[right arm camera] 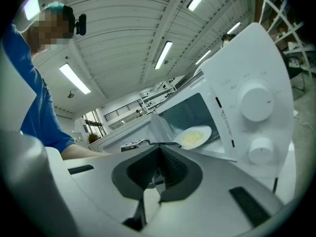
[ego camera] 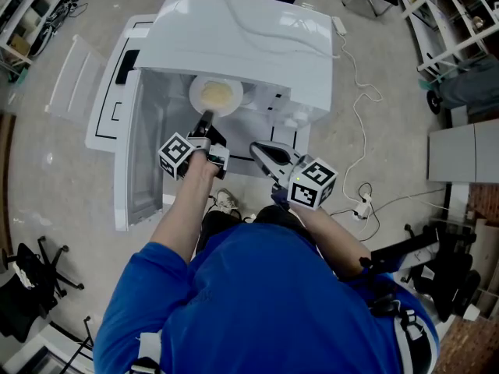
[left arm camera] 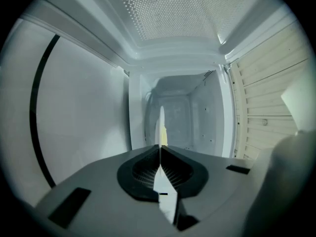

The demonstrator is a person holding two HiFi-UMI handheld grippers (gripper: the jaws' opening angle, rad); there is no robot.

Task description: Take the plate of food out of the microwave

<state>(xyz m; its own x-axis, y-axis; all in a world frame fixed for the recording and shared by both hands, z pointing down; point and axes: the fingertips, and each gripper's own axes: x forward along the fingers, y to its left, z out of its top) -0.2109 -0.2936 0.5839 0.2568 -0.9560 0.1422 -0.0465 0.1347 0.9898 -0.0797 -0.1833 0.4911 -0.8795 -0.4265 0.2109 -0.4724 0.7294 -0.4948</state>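
Now | plate (ego camera: pixel 217 94): 1, pinched by left claw (ego camera: pixel 206 118) | microwave (ego camera: pixel 242 37): 1 | right claw (ego camera: pixel 256 146): closed, empty

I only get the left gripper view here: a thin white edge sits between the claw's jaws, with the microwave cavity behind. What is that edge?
Observer: It is the plate, seen edge-on. The head view shows it is round and holds pale yellow food. The left claw is shut on its near rim.
Operator: Is the plate clear of the microwave?
Observer: Not fully. In the head view it sits at the open front of the microwave, and the door is swung out on the left.
Operator: And the right claw?
Observer: The right claw is empty with its jaws together. It is to the right of the left claw and apart from the plate.
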